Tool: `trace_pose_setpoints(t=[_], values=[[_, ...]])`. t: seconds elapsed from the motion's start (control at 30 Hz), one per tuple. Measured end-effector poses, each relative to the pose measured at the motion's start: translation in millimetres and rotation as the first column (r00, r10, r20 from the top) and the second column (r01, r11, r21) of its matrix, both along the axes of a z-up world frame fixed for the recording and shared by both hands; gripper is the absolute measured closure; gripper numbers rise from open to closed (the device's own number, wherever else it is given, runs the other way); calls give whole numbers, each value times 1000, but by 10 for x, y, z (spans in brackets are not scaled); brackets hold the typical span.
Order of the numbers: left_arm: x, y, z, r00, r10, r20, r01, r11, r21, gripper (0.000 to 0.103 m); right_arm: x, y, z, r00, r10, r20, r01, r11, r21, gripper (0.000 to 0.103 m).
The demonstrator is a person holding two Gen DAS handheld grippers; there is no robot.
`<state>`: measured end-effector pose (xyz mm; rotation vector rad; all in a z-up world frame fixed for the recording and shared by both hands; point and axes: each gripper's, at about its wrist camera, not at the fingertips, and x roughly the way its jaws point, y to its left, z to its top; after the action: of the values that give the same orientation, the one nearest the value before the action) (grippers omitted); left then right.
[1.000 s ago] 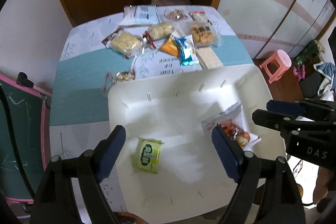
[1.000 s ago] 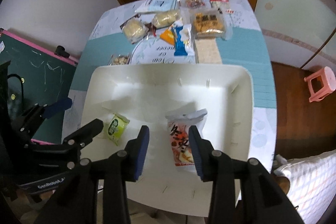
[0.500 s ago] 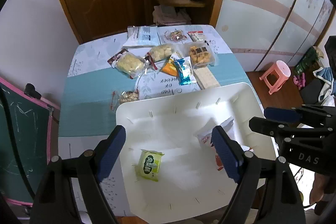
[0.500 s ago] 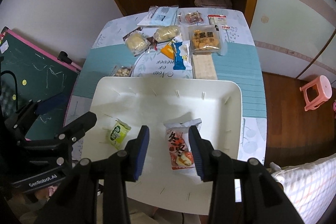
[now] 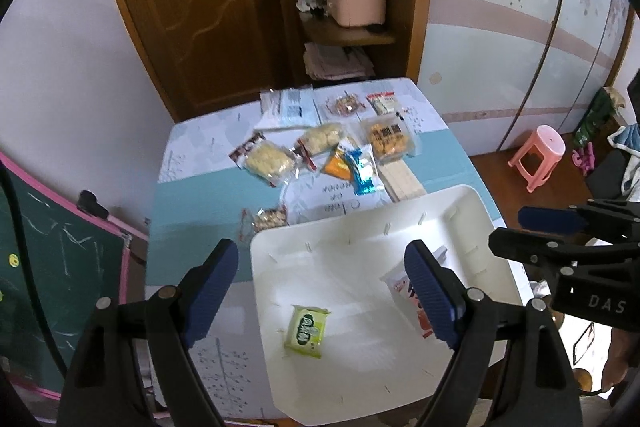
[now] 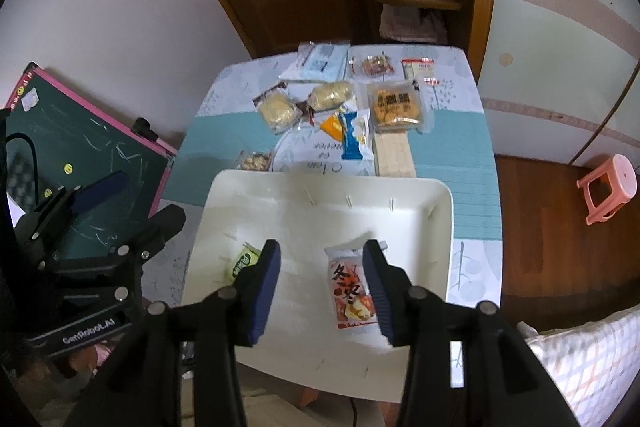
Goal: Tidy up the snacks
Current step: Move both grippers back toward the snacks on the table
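Note:
A white tray [image 5: 360,239] [image 6: 320,187] sits at the table's near end. In it lie a green snack packet [image 5: 307,331] [image 6: 240,261] and a red-and-white snack packet [image 6: 352,291] [image 5: 404,285]. Several more snack packets [image 5: 320,151] [image 6: 344,107] lie on the far half of the table. My left gripper [image 5: 322,297] is open and empty, high above the tray's near left side. My right gripper [image 6: 320,283] is open and empty above the tray's near edge, beside the red packet. Each gripper shows in the other's view: the right one [image 5: 560,231], the left one [image 6: 120,203].
A green chalkboard [image 6: 80,155] leans at the table's left. A pink stool [image 6: 608,191] stands on the floor to the right. A wooden door and a shelf with a pink basket [image 5: 356,3] are behind the table. A patterned cushion [image 6: 580,355] is near right.
Both grippers have risen and pulled back from the tray, so the table and room look smaller and farther. Both stay open. The two packets in the tray have not moved.

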<state>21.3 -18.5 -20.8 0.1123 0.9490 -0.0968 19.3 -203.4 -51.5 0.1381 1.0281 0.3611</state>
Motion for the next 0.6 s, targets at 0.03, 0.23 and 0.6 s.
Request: trace_pose_setpoints(t=[0.03,0.23,0.6], values=[[7,14,36,1000,7,4,-7,1000,-4,17,3,-6,24,1000,0,5,0,1000,6,56],[141,217,291,998,65,-14,-66,992,-110,17,52,-22,183,999,24,30,-25,999,48,45],[935,688,561,990,141,12,-138,981,-138,11,737,-129,504,991,-32,128,34,999,-15,16]])
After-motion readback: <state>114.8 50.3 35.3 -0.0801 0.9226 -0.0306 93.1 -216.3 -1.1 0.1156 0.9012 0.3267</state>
